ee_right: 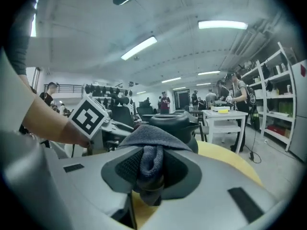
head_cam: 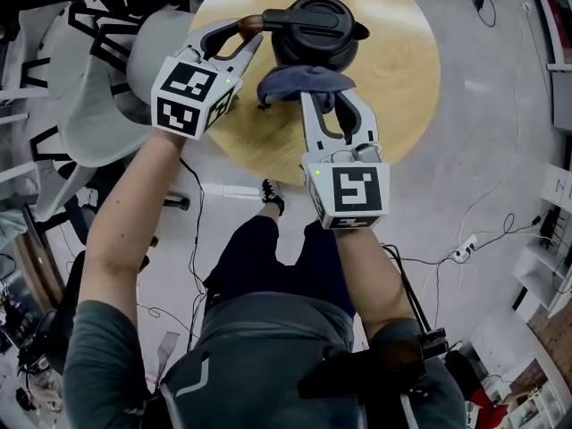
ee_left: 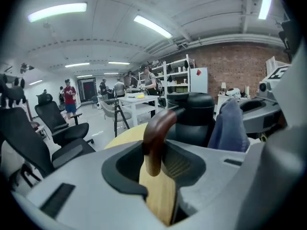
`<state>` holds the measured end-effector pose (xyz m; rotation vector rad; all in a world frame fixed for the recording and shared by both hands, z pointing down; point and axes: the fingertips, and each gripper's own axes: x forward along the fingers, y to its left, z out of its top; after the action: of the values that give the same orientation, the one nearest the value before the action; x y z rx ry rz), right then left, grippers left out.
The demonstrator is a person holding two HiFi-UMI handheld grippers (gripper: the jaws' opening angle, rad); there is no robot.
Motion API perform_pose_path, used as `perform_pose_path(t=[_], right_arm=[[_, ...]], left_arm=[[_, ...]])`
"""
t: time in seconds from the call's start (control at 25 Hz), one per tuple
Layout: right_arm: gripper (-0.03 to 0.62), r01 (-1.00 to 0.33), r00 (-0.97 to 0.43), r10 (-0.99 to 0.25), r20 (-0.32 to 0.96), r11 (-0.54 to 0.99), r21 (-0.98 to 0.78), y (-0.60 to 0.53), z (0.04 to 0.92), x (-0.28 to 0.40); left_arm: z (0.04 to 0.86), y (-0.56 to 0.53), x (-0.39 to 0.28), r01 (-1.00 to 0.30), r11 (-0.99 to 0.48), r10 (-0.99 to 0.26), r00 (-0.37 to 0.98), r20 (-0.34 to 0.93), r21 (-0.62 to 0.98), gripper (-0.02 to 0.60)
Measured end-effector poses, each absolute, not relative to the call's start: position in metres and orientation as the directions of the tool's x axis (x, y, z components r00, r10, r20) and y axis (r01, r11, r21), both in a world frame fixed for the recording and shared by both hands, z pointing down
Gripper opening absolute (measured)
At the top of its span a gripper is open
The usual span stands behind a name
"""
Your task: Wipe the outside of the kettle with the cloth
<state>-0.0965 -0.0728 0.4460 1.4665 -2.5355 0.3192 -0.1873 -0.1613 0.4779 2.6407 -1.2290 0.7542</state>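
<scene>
A black kettle [head_cam: 317, 29] stands on the round wooden table [head_cam: 393, 88], its brown handle [head_cam: 250, 22] pointing left. My left gripper [head_cam: 239, 47] is open with the handle [ee_left: 156, 133] upright between its jaws, close to both pads; I cannot see them pressing it. My right gripper [head_cam: 329, 96] is shut on a blue-grey cloth [head_cam: 304, 83], which lies against the kettle's near side. In the right gripper view the cloth [ee_right: 153, 143] bunches between the pads, with the kettle [ee_right: 175, 123] just behind. The left gripper view has the kettle [ee_left: 194, 114] and cloth [ee_left: 228, 126] to the right.
A pale chair [head_cam: 107, 105] stands left of the table. Cables and a power strip [head_cam: 463, 250] lie on the floor at the right. Office chairs [ee_left: 57, 123], a white table [ee_left: 136, 99] and several people fill the room behind.
</scene>
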Motion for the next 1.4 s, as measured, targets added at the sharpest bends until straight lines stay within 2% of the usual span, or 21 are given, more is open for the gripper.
perform_pose_path(t=[0.4,0.68,1.08,1.24,1.4], right_arm=[[0.109,-0.9,-0.413,-0.83,0.375,0.434,-0.032,-0.072,0.482,-0.094],[0.11,-0.895,-0.412,-0.769,0.488,0.443,-0.057,-0.069,0.545,-0.086],[0.112,-0.872,-0.409,-0.694,0.592,0.489,-0.029,-0.069,0.581,-0.067],[0.11,-0.873,-0.412,-0.688,0.597,0.487,-0.041,-0.066,0.576,-0.059],[0.11,-0.863,-0.47,-0.708,0.527,0.495,-0.104,-0.053,0.532,-0.062]], left_arm=[[0.479,-0.141,-0.189,-0.79,-0.613,-0.668,0.503,0.548,-0.022,0.121],[0.48,-0.117,-0.184,-0.8,-0.599,-0.663,0.486,0.569,-0.016,0.123],[0.474,-0.085,-0.176,-0.854,-0.52,-0.693,0.444,0.568,0.034,0.129],[0.477,-0.065,-0.172,-0.868,-0.492,-0.694,0.435,0.573,0.064,0.13],[0.477,-0.052,-0.167,-0.881,-0.464,-0.697,0.431,0.573,0.098,0.13]])
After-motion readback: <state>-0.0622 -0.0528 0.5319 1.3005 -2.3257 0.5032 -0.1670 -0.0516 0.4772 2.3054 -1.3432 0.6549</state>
